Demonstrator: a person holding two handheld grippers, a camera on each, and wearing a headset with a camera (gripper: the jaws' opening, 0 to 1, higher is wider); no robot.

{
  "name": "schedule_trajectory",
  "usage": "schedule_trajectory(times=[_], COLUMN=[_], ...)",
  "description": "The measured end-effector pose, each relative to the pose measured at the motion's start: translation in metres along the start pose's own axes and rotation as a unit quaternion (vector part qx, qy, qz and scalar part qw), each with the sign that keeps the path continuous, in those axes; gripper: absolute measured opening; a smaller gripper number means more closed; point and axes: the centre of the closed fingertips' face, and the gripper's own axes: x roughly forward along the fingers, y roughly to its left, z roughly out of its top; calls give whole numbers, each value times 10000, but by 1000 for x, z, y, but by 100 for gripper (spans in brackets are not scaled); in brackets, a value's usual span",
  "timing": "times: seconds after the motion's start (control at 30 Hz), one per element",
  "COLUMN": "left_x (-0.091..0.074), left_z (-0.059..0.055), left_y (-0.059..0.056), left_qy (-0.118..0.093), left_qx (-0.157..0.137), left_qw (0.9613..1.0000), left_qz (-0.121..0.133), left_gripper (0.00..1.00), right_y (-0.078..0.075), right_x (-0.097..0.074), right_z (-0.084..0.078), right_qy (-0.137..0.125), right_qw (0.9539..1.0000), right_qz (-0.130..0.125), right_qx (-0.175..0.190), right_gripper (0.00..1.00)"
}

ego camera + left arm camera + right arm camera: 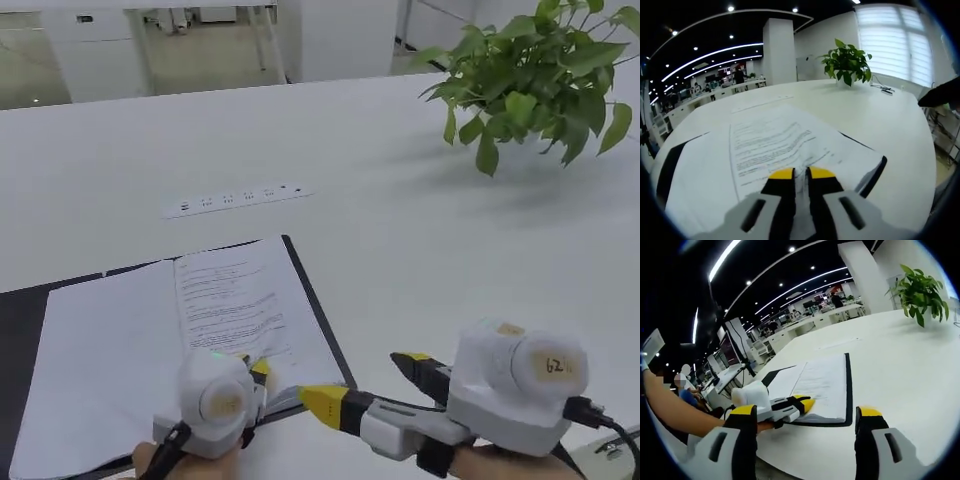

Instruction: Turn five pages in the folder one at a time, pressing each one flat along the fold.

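Two grippers work the open folder (318,310) on the surface (420,250): my left gripper (262,372), jaws nearly closed, meets its printed page (235,300) at the near edge, my right gripper (370,382) gapes wide beside its near corner; that page lies unlifted, so turns probably remain, the count done unknowable.

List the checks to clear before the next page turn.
1. Folder lies open on the table: ok.
2. Right-hand page lies flat: ok.
3. Left gripper is at that page's near edge, jaws almost together: ok.
4. Left gripper actually pinches a single sheet: cannot tell.
5. Right gripper is open, over bare table beside the folder, free to press the fold: ok.
6. Plant stands well away from the folder: ok.
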Motion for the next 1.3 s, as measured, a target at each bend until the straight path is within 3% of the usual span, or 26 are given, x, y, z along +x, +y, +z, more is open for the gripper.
schedule_trajectory(times=[0.03,0.13,0.2,0.37,0.63,0.73,0.77,0.93,1.3], left_x=[0,0,0,-1,-1,0,0,0,0], left_z=[0,0,1,1,1,1,1,1,1], left_y=[-2,-1,-1,-2,-2,-2,-2,-2,-3], left_qy=[4,-19,-30,-59,-121,-129,-130,-130,-133], left_qx=[1,9,32,50,64,68,67,63,68], left_qw=[10000,10000,10000,10000,9999,9999,9999,9999,9999], left_qz=[-47,-9,-9,-20,-4,-1,1,0,-18], left_gripper=[4,4,4,4,4,4,4,4,4], right_y=[3,6,8,6,7,2,1,-8,-14], right_x=[3,14,24,42,65,70,71,76,85], right_z=[-4,-5,-9,-19,-39,-44,-45,-47,-49], right_qy=[147,149,230,338,578,574,554,505,450], right_qw=[9998,9979,9933,9859,9795,9742,9703,9643,9569], right_qz=[93,253,377,446,466,398,387,312,244], right_qx=[127,575,1067,1576,1875,2146,2322,2581,2857], right_gripper=[72,64,62,49,39,36,35,32,31])
